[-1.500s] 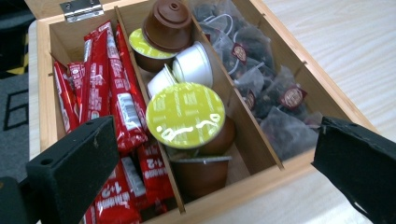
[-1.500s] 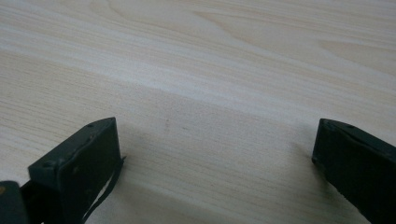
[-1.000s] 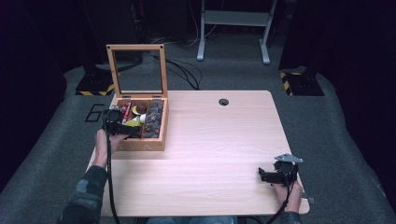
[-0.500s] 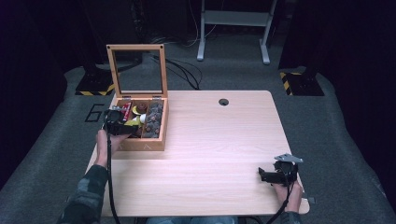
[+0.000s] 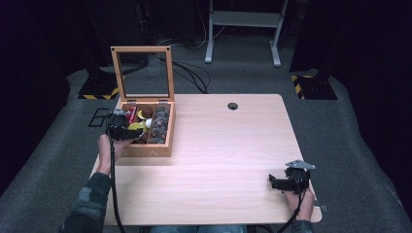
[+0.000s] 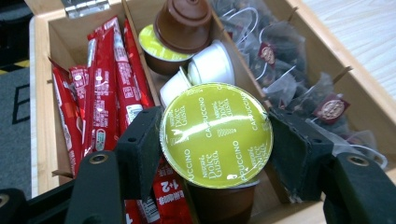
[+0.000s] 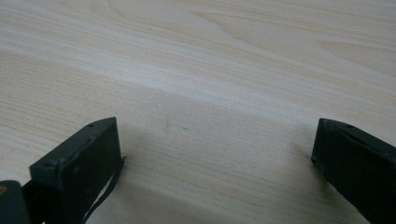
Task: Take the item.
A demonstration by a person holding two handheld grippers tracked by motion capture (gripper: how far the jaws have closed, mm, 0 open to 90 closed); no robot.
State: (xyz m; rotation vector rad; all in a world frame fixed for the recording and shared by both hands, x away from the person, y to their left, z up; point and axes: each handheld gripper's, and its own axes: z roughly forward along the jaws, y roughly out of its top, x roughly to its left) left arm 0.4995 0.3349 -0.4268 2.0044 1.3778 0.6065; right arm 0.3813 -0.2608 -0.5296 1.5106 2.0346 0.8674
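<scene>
At the table's left edge stands one wooden box (image 5: 145, 145), its glass-paned lid (image 5: 143, 73) open and upright at the far side. The left gripper (image 6: 212, 140) hangs over the box's near left part, jaws closed on a brown capsule (image 6: 215, 135) with a green foil top printed "Cappuccino". The capsule sits between the two pads, above the box's middle compartment.

Inside are three compartments. The left one holds red stick sachets (image 6: 105, 88), at least five. The middle one holds four more capsules: one brown one (image 6: 183, 23) lying on one with a green top (image 6: 156, 49), and two white ones (image 6: 212, 65). The right one holds a heap of tea bags (image 6: 285, 65), too tangled to count.

Near the right near corner, the right gripper (image 7: 212, 154) rests low over bare wood, jaws wide apart, empty.

The table (image 5: 233, 145) is pale wood with one round cable hole (image 5: 232, 106) at the far side. Grey carpet (image 5: 340, 145) lies beneath, and the room is dark, with cables (image 5: 189, 73), a grey stand (image 5: 243, 29) and two yellow-black striped bases (image 5: 308, 85) behind.
</scene>
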